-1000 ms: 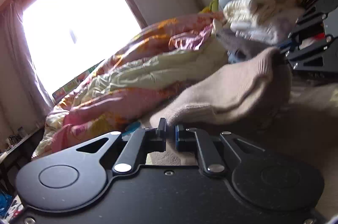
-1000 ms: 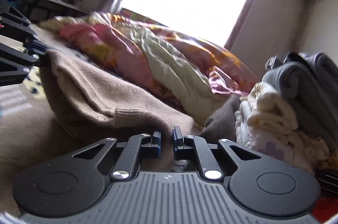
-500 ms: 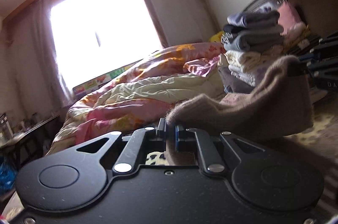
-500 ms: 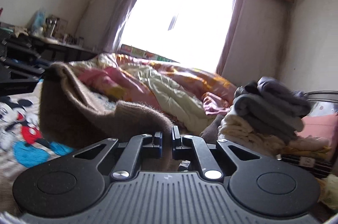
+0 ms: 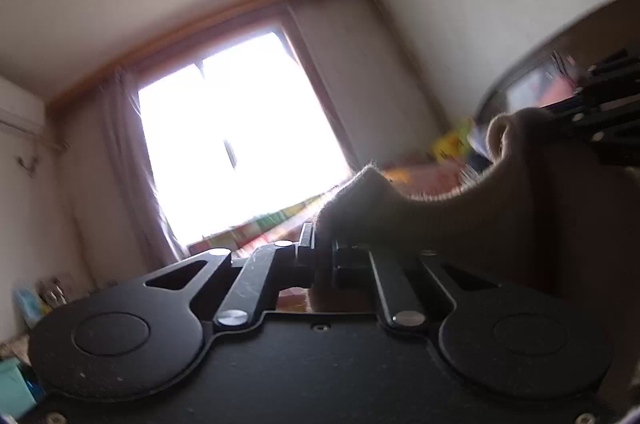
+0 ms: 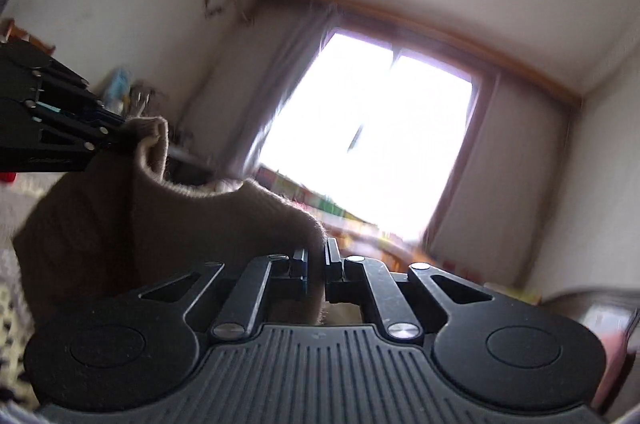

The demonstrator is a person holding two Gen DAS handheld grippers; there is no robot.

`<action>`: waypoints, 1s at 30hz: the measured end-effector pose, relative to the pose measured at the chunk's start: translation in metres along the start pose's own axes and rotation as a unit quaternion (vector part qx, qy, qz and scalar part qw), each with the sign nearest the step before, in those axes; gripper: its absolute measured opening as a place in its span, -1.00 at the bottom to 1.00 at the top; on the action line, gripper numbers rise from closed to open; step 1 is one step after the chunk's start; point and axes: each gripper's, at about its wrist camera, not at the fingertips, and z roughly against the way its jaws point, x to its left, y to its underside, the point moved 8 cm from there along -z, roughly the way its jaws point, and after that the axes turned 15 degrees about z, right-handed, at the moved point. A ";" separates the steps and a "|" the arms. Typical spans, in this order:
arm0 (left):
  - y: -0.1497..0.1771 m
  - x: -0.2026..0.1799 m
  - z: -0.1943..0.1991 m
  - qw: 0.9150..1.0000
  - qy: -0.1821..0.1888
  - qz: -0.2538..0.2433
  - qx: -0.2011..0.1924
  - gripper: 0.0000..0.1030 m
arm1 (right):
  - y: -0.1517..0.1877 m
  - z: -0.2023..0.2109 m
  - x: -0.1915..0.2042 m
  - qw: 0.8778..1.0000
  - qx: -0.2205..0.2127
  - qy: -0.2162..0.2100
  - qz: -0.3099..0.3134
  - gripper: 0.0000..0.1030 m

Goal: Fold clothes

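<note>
We hold the sweater (image 5: 460, 220) in the air, strung between the left gripper (image 5: 322, 260) and right gripper (image 6: 316, 266), both jaws clamped on its edge. To fold well, we should keep that edge taut and level, probably lowering it evenly; the bed is out of view.

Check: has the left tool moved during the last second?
Yes. The left tool has tilted upward: the bright window dropped toward centre frame and ceiling now fills the top.
</note>
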 end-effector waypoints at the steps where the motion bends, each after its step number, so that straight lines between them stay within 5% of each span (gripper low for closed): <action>1: -0.018 0.007 -0.002 1.000 -0.007 -0.007 -0.010 -0.88 | -0.015 -0.002 -0.013 1.000 -0.014 0.006 0.002 -0.83; 8: -0.094 0.036 -0.007 0.997 -0.036 -0.046 -0.055 -0.88 | -0.098 -0.022 -0.081 0.996 -0.080 0.027 0.020 -0.84; 13: -0.079 0.049 -0.023 0.996 -0.043 -0.074 -0.012 -0.87 | -0.103 -0.058 -0.084 0.997 -0.064 -0.003 0.029 -0.88; 17: -0.066 0.061 -0.030 0.997 -0.058 -0.059 0.000 -0.87 | -0.116 -0.061 -0.095 0.996 -0.084 0.020 0.012 -0.99; 19: -0.044 0.065 -0.048 0.996 -0.063 -0.055 0.026 -0.87 | -0.117 -0.071 -0.091 0.997 -0.076 0.007 0.005 -0.99; 21: -0.003 0.069 -0.078 0.992 -0.071 -0.062 0.086 -0.87 | -0.100 -0.099 -0.065 0.999 -0.021 -0.031 0.030 -0.99; 23: 0.048 0.072 -0.096 0.979 -0.071 -0.086 0.169 -0.51 | -0.071 -0.117 -0.040 0.997 0.022 -0.060 0.042 -0.99; 25: 0.084 0.074 -0.094 0.975 -0.077 -0.088 0.188 0.29 | -0.041 -0.120 -0.020 0.995 0.050 -0.090 0.016 -0.91; 26: 0.096 0.076 -0.087 0.976 -0.080 -0.080 0.184 0.37 | -0.026 -0.119 -0.011 0.993 0.060 -0.102 0.001 -0.85; 28: 0.123 0.083 -0.080 0.973 -0.092 -0.055 0.203 0.37 | 0.007 -0.116 0.006 0.988 0.087 -0.122 -0.034 -0.37; 30: 0.146 0.091 -0.074 0.972 -0.099 -0.031 0.211 0.37 | 0.047 -0.114 0.025 0.974 0.121 -0.155 -0.109 -0.30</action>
